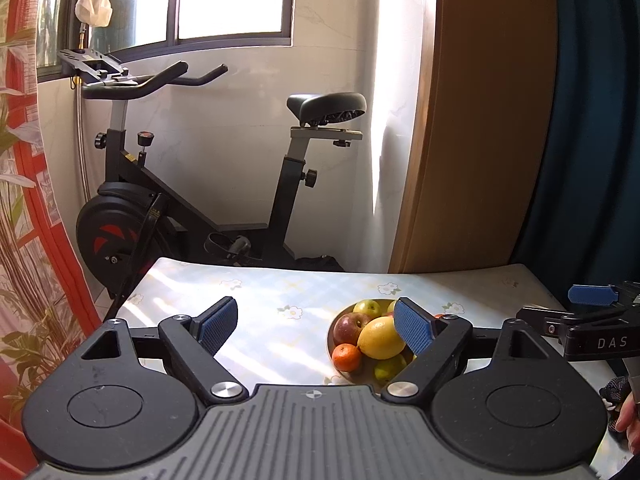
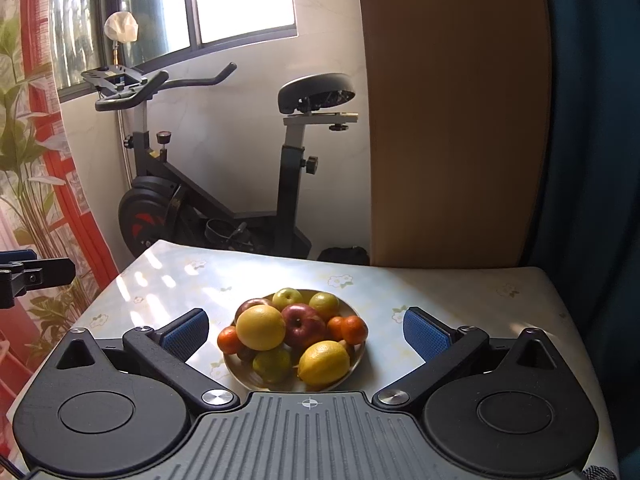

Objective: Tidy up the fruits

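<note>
— What frames the scene?
— An exercise bike fills the upper left; the flowered table has bare cloth either side of the fruit bowl, lower centre.

— What differs between views?
— The right wrist view shows the whole bowl; the left's finger hides part.

— The claws?
— The left gripper and right gripper gape wide, holding nothing.
</note>
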`<action>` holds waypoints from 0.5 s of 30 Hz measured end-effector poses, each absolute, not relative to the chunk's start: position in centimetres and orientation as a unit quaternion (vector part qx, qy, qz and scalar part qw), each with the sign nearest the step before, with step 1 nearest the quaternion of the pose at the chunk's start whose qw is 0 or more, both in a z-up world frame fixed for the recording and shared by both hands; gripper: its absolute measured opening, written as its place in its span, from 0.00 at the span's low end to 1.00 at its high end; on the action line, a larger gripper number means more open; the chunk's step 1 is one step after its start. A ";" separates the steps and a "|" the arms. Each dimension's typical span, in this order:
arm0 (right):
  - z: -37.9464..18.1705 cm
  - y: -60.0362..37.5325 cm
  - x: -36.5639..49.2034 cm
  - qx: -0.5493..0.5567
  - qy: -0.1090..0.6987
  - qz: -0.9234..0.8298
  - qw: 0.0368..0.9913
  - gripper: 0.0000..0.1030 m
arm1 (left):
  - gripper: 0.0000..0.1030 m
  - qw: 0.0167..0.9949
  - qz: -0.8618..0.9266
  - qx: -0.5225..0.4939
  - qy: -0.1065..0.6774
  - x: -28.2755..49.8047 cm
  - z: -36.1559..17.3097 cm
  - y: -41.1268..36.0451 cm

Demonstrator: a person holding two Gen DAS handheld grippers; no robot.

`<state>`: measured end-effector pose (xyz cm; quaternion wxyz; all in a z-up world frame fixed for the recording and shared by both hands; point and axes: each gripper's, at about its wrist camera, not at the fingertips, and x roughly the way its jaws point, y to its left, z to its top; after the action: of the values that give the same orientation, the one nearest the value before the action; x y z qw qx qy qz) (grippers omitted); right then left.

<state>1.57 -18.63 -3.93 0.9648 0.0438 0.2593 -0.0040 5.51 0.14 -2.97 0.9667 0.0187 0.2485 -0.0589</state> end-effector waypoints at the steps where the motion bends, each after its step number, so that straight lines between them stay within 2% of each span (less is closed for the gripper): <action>1: -3.8 -18.5 1.4 0.042 0.258 -0.004 0.965 1.00 | 0.85 0.967 -0.059 0.017 0.248 5.4 -2.9 0.2; 15: -2.2 -17.5 -0.2 0.027 0.241 -0.006 0.970 1.00 | 0.87 0.973 -0.026 0.028 0.226 4.2 -2.4 -0.4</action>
<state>-0.15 -17.54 -2.22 0.9702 0.0265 0.2406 -0.0059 4.18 -0.43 -2.45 0.9734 0.0278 0.2258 -0.0258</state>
